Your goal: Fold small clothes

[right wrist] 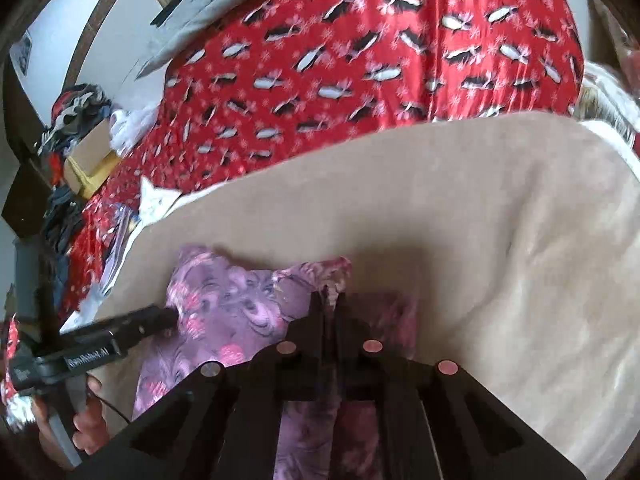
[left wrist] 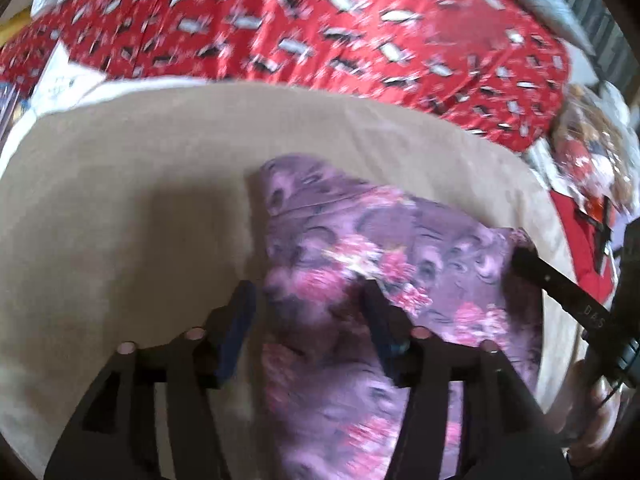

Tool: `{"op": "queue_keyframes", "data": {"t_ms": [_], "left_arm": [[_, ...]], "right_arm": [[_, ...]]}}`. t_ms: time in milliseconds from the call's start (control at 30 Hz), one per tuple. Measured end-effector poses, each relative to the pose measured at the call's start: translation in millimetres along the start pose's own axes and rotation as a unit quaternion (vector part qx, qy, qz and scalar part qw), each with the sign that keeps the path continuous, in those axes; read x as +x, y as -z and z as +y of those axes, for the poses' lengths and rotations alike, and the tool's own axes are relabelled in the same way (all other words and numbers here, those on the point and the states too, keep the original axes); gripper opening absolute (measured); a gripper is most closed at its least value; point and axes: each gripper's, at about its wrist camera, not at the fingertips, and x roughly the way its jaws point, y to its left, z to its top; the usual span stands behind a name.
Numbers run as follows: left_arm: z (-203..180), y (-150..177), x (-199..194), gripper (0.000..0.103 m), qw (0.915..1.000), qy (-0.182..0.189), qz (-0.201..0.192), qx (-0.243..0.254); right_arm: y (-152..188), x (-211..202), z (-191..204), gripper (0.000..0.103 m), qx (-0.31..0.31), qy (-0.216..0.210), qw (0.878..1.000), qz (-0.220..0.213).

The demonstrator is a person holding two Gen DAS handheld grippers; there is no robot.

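Right hand-held gripper [right wrist: 329, 300] pinching purple garment [right wrist: 236, 304] on beige blanket [right wrist: 500, 220].

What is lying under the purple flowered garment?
The purple flowered garment lies on a beige cloth, which shows all around it. Beyond that is a red patterned bedcover. What sits directly beneath the garment's middle is covered and cannot be seen.

The left view is motion-blurred throughout, smearing the cloth [left wrist: 384, 280] print and the quilt [left wrist: 304, 20] pattern; both frames' lower edges cut the cloth off, gripper frames hide its near part, and the pile [right wrist: 76, 116] is too small to identify.
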Motion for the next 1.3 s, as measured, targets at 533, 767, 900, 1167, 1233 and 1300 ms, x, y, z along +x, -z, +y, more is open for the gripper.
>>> {"op": "queue_keyframes", "data": {"t_ms": [533, 767, 900, 1167, 1233, 1300], "left_arm": [[1, 31, -27, 0.062, 0.999, 0.003, 0.044, 0.009], [-3, 88, -74, 0.063, 0.9981, 0.036, 0.034, 0.037], [8, 124, -53, 0.064, 0.9951, 0.032, 0.091, 0.02], [4, 137, -69, 0.063, 0.9954, 0.032, 0.09, -0.005], [0, 138, -73, 0.063, 0.9959, 0.026, 0.087, -0.001], [2, 140, -74, 0.063, 0.9965, 0.011, 0.082, 0.003]], "right_arm": [[39, -7, 14, 0.031, -0.074, 0.019, 0.993, 0.093], [93, -61, 42, 0.035, -0.175, -0.053, 0.972, 0.149], [116, -77, 24, 0.035, -0.129, -0.041, 0.978, 0.159], [162, -92, 15, 0.026, -0.058, -0.066, 0.978, 0.19], [163, -97, 24, 0.003, -0.081, -0.077, 0.978, 0.175], [155, -116, 26, 0.003, -0.105, -0.084, 0.983, 0.126]]}}
